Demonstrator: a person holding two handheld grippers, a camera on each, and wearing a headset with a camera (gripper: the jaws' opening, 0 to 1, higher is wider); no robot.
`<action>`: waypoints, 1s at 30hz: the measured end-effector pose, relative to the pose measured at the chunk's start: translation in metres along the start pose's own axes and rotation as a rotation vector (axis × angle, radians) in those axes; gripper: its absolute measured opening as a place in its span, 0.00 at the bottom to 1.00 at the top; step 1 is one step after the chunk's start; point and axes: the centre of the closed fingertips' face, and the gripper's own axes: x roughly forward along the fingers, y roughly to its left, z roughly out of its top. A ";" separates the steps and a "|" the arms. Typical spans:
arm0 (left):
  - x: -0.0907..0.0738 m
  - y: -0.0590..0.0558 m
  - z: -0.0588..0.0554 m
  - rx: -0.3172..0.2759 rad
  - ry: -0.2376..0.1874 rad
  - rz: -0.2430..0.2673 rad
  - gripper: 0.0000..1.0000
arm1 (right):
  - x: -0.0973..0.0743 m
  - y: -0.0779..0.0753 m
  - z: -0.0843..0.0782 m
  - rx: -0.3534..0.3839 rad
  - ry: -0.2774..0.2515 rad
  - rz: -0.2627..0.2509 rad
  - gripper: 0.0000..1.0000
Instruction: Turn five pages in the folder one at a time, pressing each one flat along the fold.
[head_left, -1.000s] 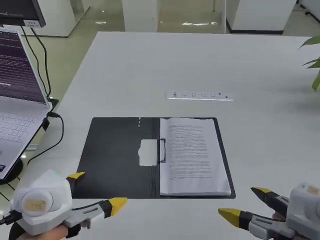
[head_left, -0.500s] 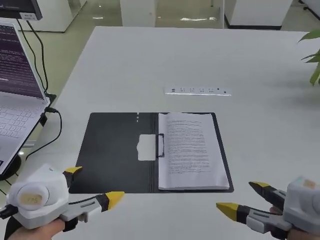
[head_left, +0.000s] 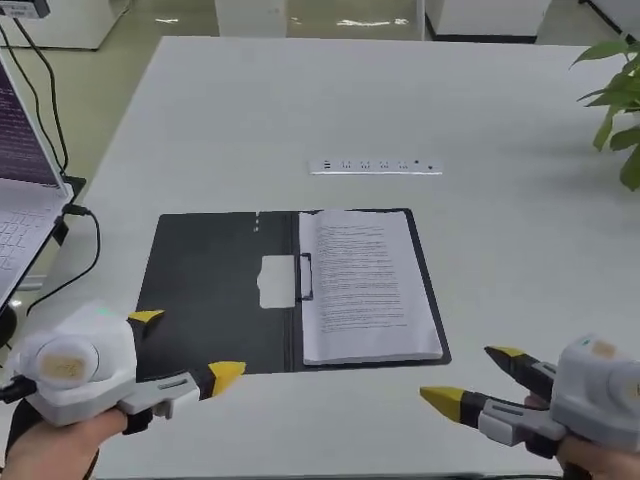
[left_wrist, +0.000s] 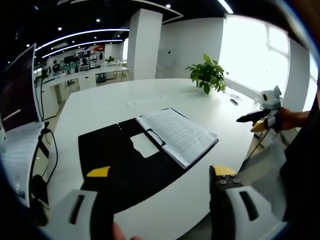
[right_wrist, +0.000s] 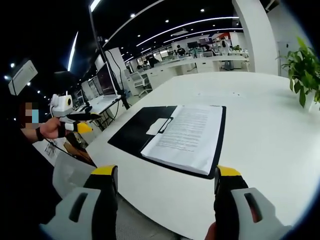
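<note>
Black folder (head_left: 205, 300) lies open; pages (head_left: 365, 290) illegible.

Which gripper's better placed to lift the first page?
Right, probably. The open right gripper sits just off the near right corner of the white printed paper stack, by its free edge. The open left gripper hangs by the black folder's left cover, across the fold.
</note>
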 end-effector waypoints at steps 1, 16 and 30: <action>0.003 -0.002 0.002 0.008 0.003 -0.011 0.78 | -0.001 0.000 0.000 0.003 -0.002 -0.002 0.79; 0.035 -0.021 0.021 0.081 0.012 -0.110 0.78 | -0.003 0.002 -0.002 0.012 -0.004 -0.022 0.78; 0.065 -0.040 0.041 0.142 0.016 -0.180 0.77 | 0.000 -0.001 0.000 0.004 0.004 -0.017 0.78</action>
